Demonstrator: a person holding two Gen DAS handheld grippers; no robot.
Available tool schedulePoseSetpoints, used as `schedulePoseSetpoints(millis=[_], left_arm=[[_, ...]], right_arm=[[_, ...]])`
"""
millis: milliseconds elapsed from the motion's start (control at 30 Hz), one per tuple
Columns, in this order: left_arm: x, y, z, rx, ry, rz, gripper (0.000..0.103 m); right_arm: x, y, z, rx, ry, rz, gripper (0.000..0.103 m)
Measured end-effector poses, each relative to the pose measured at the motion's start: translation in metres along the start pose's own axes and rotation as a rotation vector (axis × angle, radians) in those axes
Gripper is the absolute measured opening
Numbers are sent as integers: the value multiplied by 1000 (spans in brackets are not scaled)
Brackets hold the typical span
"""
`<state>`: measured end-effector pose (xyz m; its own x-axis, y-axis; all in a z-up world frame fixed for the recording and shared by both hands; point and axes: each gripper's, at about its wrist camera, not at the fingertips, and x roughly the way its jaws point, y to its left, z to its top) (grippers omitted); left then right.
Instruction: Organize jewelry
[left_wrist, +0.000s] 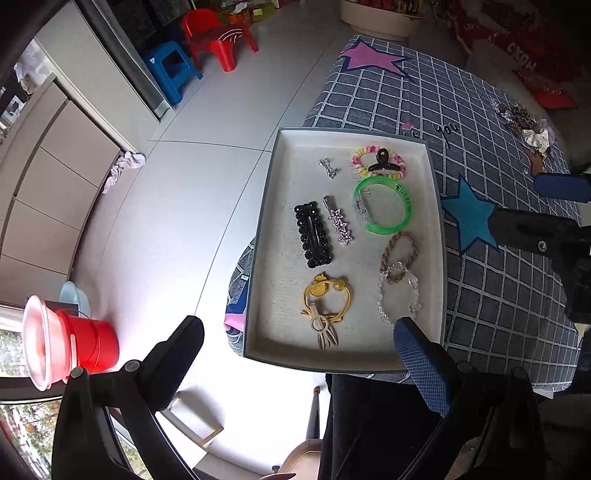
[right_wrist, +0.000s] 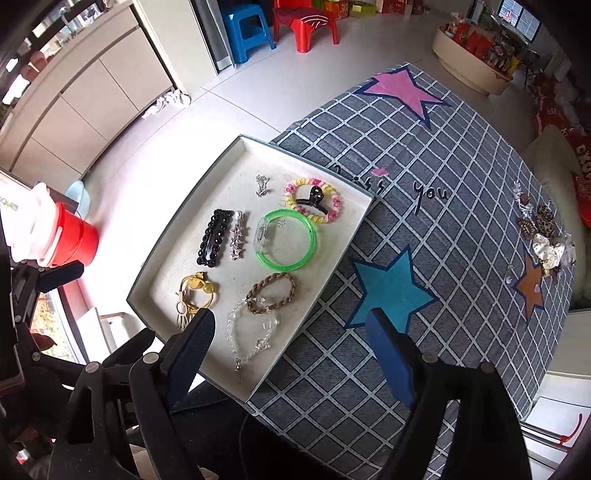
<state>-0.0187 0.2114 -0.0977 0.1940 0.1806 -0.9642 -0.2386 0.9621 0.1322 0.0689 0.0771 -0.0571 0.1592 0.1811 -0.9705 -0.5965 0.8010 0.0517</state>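
A shallow white tray (left_wrist: 284, 155) (right_wrist: 236, 155) sits on the left edge of a checked table. It holds a green bangle (left_wrist: 384, 210) (right_wrist: 286, 238), a black clip (left_wrist: 313, 234) (right_wrist: 214, 238), a star clip (left_wrist: 340, 224) (right_wrist: 236, 236), a yellow tie (left_wrist: 327, 299) (right_wrist: 195, 291), a brown braid (left_wrist: 400, 254) (right_wrist: 271, 293), a clear bead bracelet (left_wrist: 399, 295) (right_wrist: 251, 328) and a coil tie with a black claw (left_wrist: 380, 164) (right_wrist: 314, 201). My left gripper (left_wrist: 299, 328) is open above the tray's near edge. My right gripper (right_wrist: 291, 325) is open over the tray's near right corner. Both are empty.
A pile of loose hair ties and scrunchies (right_wrist: 543, 236) (left_wrist: 528, 129) lies at the table's far right. A red bucket (left_wrist: 85, 343) (right_wrist: 70, 236) stands on the floor at left. Red and blue plastic stools (right_wrist: 277, 22) stand at the back.
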Motion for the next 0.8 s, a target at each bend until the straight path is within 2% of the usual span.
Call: schedulePoseSetpoints(millis=[200,300,467,800], left_arm=[[-16,8,5,-40,3,-11,103],[-27,10,7,-47,-11,-5,103],[-47,9,10,-43,-50,0,103],[-65,-2,12,1,-72,16,103]], right_arm=[[-22,-5,4,15,-55,-17,87],[-30,-5,4,11,-53,-28,87],[-42,-4,4,6,-28,-39,87],[-61,2,9,-26,-69,-52,87]])
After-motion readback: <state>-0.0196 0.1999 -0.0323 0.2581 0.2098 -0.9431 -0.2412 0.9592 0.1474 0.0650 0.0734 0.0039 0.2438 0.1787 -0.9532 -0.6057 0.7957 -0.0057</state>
